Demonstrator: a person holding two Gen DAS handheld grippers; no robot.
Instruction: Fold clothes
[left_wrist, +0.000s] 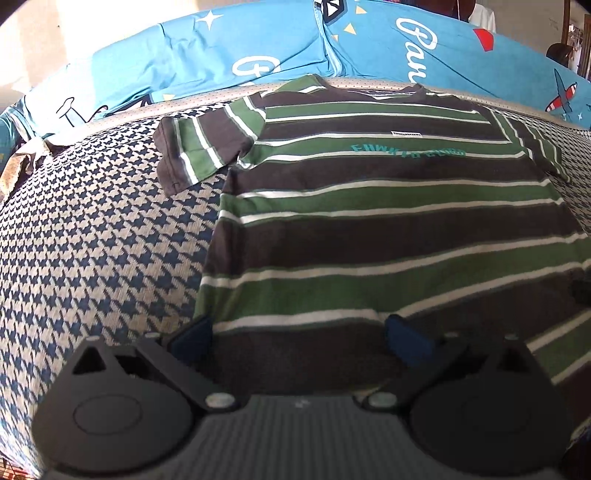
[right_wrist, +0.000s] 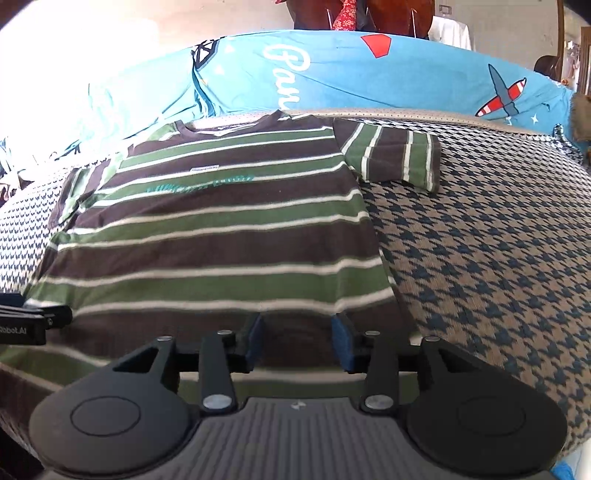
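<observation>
- Houndstooth cover (left_wrist: 92, 229), blue and beige, spreads over the bed; bare on the left in the left wrist view.
- Left sleeve (left_wrist: 192, 151) of the striped T-shirt (left_wrist: 369, 221) lies flat on the cover, spread out to the side.
- T-shirt lies flat, front up, collar at the far side, hem near the cameras; brown, green and white stripes, teal lettering (left_wrist: 406, 149) across the chest, small white label above it.
- Left gripper (left_wrist: 299, 339) sits low over the hem at the shirt's left side; jaws wide apart, blue pads either side of the hem cloth, no squeeze on it visible.
- Right gripper (right_wrist: 297, 341) sits over the hem near the shirt's right edge; jaws partly open, brown hem stripe between the blue pads, pads look clear of the cloth.
- In the right wrist view the left gripper's black body shows at the left edge, over the hem.
- Right sleeve (right_wrist: 399, 155) lies flat on the cover, pointing right.
- Blue printed bedding (right_wrist: 406, 74) with white script and a red-striped plane runs behind the shirt, along the far edge.
</observation>
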